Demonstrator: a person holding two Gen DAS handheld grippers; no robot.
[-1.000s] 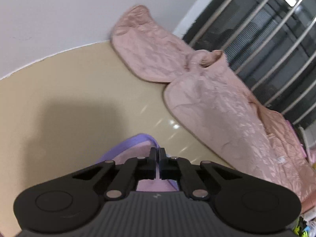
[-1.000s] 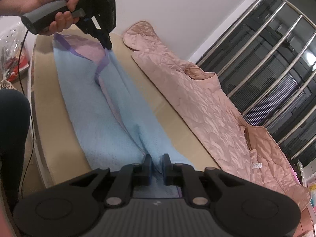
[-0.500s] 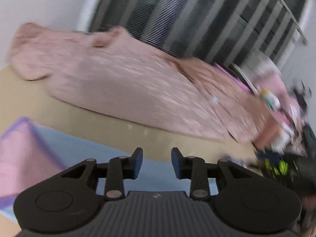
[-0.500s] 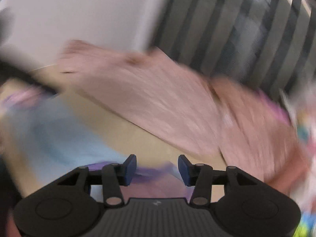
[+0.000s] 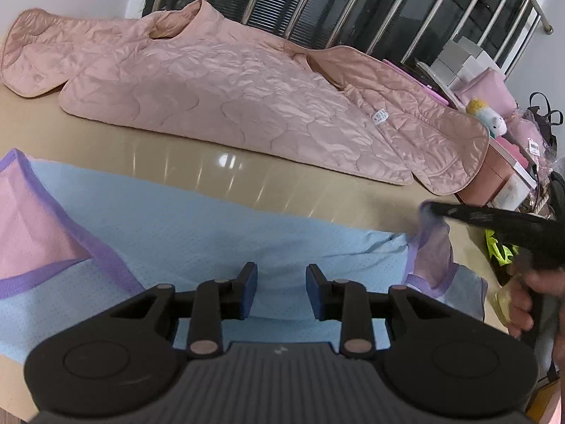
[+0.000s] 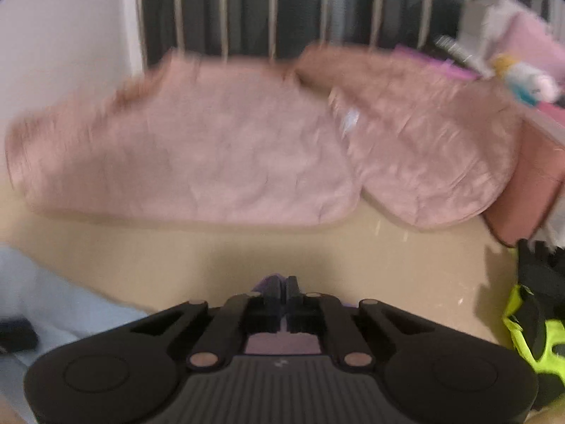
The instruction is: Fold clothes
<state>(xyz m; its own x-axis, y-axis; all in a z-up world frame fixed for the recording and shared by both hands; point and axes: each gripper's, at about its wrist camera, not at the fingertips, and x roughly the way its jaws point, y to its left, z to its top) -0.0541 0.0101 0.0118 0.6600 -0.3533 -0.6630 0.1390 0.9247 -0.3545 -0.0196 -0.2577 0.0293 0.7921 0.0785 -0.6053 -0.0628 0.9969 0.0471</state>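
Note:
A light blue garment [image 5: 197, 233] with purple trim and pink lining lies along the beige table [image 5: 197, 162]. My left gripper [image 5: 281, 291] is open and empty just above its middle. My right gripper [image 6: 282, 291] is shut on the garment's purple-trimmed end [image 6: 270, 281]; in the left wrist view that gripper [image 5: 427, 208] lifts this corner [image 5: 432, 247] at the right. The left end [image 5: 31, 219] is folded back, pink side up. The right wrist view is blurred.
A pink quilted jacket [image 5: 247, 99] lies spread along the table's far side, also in the right wrist view [image 6: 229, 148]. Behind it are metal bars [image 5: 353, 3]. Boxes and a plush toy [image 5: 485, 115] crowd the right end.
My left gripper let go of the purple-trimmed end, opened and swung right over the garment's middle. My right gripper opened, moved, then shut on the garment's other end and raised it.

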